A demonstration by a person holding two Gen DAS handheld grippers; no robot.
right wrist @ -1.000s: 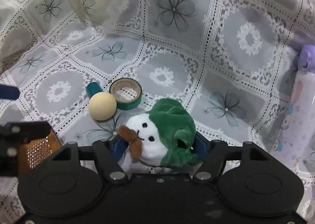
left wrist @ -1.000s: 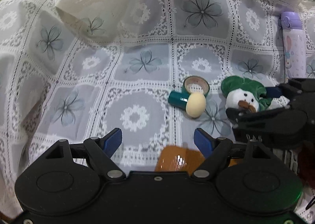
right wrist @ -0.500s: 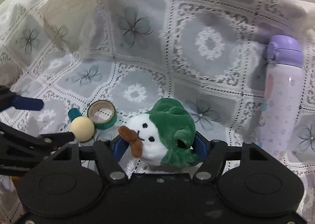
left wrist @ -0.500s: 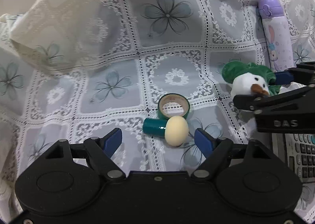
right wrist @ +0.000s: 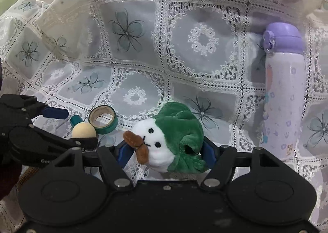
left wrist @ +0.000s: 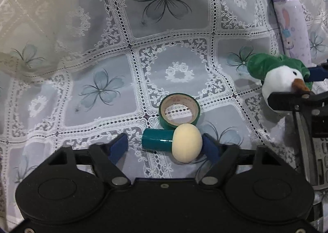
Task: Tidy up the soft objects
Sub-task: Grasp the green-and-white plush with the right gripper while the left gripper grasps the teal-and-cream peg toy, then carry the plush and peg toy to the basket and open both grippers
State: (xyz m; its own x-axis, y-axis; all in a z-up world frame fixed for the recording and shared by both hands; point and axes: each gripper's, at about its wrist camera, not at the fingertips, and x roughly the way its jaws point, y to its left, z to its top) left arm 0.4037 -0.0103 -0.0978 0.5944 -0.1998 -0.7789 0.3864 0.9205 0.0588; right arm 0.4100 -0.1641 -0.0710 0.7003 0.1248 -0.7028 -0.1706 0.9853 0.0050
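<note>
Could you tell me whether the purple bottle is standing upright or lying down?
Upright. In the right wrist view the purple bottle stands on the lace tablecloth, with its closed lid on top.

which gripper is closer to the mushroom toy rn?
Left. The left gripper is open with the mushroom toy between its fingers, cap by the right fingertip. The right gripper is off to the side, shut on the green-hooded plush.

both wrist views look forward, low and close over the lace cloth; both show the tape roll and bottle.
</note>
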